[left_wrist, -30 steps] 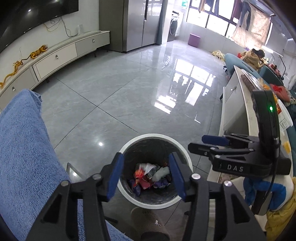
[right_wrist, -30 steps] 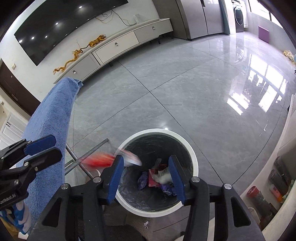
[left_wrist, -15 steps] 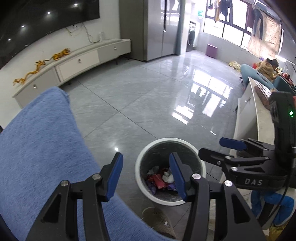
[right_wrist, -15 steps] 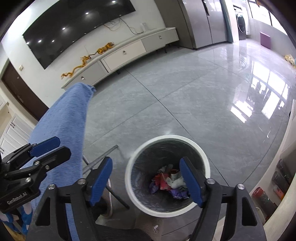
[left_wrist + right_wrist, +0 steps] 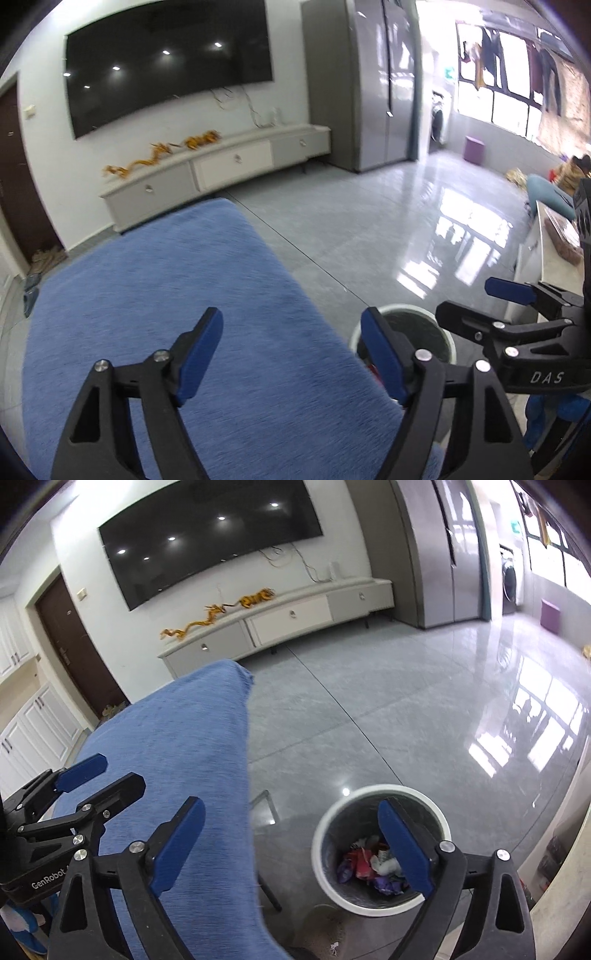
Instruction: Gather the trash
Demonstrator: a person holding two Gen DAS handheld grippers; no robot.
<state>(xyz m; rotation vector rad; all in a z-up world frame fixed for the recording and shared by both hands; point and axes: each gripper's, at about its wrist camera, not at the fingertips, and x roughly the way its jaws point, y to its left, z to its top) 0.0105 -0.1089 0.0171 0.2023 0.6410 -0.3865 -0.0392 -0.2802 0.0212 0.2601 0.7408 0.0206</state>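
Observation:
A white-rimmed trash bin (image 5: 380, 843) stands on the grey floor, with several crumpled wrappers (image 5: 369, 864) inside. It also shows in the left wrist view (image 5: 402, 314), half hidden behind a finger. My right gripper (image 5: 295, 845) is open and empty, held above the floor between the blue-covered table (image 5: 177, 738) and the bin. My left gripper (image 5: 295, 354) is open and empty above the blue cover (image 5: 166, 288). Each gripper shows in the other's view: the right one (image 5: 517, 314) and the left one (image 5: 81, 775).
A low white TV cabinet (image 5: 221, 166) with a wall TV (image 5: 166, 62) stands across the shiny tiled floor (image 5: 406, 709). A grey fridge (image 5: 369, 81) stands at the back. A white counter (image 5: 554, 236) lies to the right of the bin.
A red wrapper dropped from my right gripper into the bin one second ago. Both grippers have since risen and tilted up, away from the bin, and their jaws have widened.

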